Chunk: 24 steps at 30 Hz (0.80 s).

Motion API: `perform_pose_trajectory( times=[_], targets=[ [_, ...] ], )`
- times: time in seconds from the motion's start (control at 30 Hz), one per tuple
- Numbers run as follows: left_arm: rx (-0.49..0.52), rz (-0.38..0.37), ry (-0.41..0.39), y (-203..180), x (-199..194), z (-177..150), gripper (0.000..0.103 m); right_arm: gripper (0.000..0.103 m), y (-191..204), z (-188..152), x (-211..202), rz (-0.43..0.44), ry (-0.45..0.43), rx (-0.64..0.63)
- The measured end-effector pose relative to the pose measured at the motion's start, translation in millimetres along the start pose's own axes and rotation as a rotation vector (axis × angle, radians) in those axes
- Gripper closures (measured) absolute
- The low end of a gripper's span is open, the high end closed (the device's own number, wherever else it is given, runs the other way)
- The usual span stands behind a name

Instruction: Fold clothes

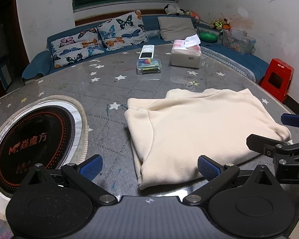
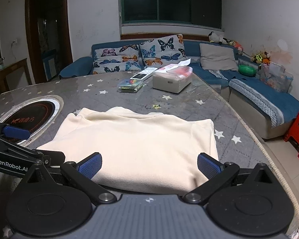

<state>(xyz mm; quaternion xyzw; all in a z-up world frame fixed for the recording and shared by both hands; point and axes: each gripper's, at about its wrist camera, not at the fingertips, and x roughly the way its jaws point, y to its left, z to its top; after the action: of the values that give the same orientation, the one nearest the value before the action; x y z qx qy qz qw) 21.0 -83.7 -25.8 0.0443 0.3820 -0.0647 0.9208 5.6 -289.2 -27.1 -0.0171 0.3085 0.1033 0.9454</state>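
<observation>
Lying folded into a compact rectangle on the grey star-print table (image 1: 109, 83), the cream fleece garment (image 1: 189, 131) looks nearly done. Left gripper (image 1: 149, 169) and right gripper (image 2: 149, 167) both gape, empty, at its near edge; perhaps one fold remains.

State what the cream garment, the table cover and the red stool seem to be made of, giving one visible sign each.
Cream garment: likely fleece, matte and fuzzy.
Table cover: seemingly quilted fabric under clear glossy film, showing stitch lines and glare.
Red stool: probably moulded plastic, smooth and shiny.
</observation>
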Motion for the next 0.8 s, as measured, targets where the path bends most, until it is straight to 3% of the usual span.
perform_pose_trajectory(
  times=[0.27, 0.5, 0.8],
  targets=[
    [-0.015, 0.007, -0.001, 4, 0, 1, 0.0, 0.001, 3, -2, -5, 0.021, 0.002, -0.021],
    [-0.026, 0.01, -0.017, 10, -2, 4, 0.0, 0.009, 15, -7, -3, 0.067, 0.03, -0.052],
    [-0.04, 0.004, -0.019, 10, -2, 4, 0.0, 0.007, 12, -8, -6, 0.054, 0.013, -0.038]
  ],
)
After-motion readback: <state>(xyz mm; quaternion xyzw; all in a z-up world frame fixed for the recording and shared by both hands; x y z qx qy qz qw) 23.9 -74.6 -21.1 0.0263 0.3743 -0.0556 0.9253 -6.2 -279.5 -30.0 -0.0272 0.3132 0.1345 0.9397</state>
